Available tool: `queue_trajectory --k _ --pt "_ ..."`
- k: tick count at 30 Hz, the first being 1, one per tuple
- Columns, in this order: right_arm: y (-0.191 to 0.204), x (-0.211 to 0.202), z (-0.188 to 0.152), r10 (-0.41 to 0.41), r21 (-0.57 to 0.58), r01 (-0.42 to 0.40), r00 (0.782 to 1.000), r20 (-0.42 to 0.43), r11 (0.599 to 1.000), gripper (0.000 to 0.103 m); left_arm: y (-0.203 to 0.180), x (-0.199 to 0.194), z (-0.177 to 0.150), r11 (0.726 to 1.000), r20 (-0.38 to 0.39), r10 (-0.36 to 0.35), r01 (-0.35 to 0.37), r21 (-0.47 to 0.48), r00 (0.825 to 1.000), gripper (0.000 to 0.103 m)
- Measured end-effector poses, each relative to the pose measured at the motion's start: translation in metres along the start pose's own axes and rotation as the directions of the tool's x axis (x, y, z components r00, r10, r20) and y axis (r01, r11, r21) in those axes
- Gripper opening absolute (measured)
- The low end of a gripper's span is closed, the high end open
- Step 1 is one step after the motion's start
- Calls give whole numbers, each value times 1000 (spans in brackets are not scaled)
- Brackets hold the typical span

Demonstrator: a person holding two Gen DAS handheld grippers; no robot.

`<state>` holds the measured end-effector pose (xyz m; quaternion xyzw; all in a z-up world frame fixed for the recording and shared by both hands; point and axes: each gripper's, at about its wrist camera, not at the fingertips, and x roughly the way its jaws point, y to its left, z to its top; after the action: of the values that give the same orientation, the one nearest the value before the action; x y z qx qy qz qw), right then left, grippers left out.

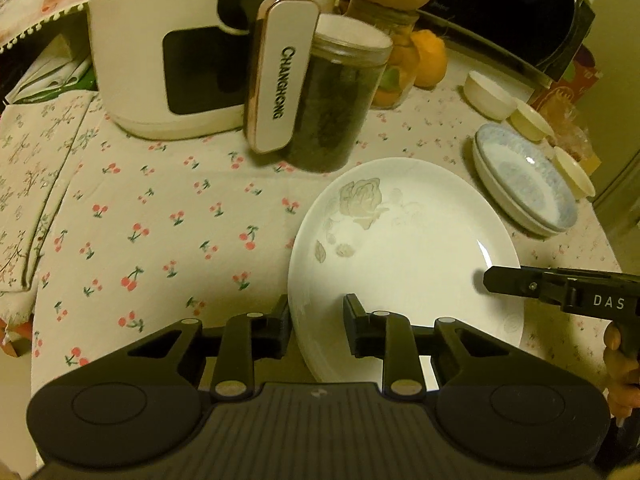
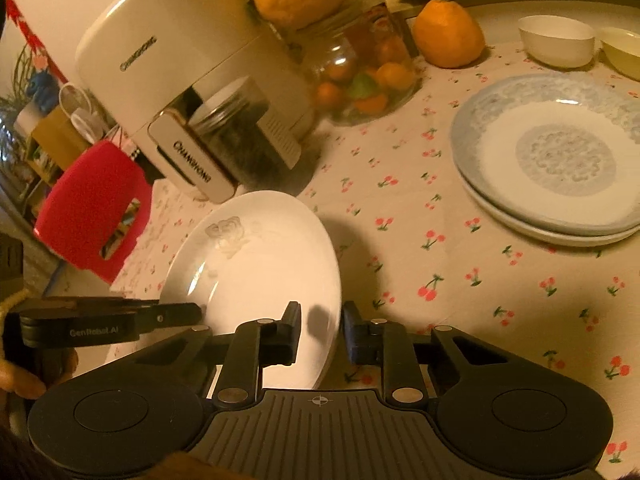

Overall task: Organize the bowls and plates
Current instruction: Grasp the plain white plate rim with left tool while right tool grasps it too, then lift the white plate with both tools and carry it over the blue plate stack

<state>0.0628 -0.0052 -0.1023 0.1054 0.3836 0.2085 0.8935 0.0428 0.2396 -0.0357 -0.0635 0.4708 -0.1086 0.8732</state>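
Observation:
A white plate (image 1: 400, 248) with a faint grey rose print lies over the cherry-print tablecloth (image 1: 160, 220). My left gripper (image 1: 316, 318) is shut on its near left rim, one finger outside and one on the inner face. My right gripper (image 2: 320, 330) is shut on the opposite rim, and the plate (image 2: 256, 264) looks tilted with a shadow beneath it. Each gripper's tip shows in the other's view, the right gripper (image 1: 486, 280) and the left gripper (image 2: 198, 312). Two blue-patterned plates (image 2: 560, 152) sit stacked at the right, with a white bowl (image 2: 556, 40) and a cream bowl (image 2: 622, 50) behind them.
A white appliance (image 1: 160, 60) and a jar of dark leaves (image 1: 332, 104) stand just beyond the plate. A glass jar of fruit (image 2: 360, 76) and an orange (image 2: 448, 36) sit further back, near a black oven (image 1: 500, 12). A red stool (image 2: 96, 216) stands off the table's left edge.

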Motion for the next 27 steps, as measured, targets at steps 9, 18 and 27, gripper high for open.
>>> queue_trajectory --k 9,18,27 --pt "-14 -11 15 -15 38 14 1000 6 999 22 -14 0 16 999 59 -25 27 -28 998 25" --pt "-35 -28 33 -23 86 20 999 42 996 22 -35 6 31 998 99 -52 55 -25 994 25" --pt "-59 -45 50 -31 138 20 996 78 990 22 -56 15 45 995 136 -81 87 -41 987 24"
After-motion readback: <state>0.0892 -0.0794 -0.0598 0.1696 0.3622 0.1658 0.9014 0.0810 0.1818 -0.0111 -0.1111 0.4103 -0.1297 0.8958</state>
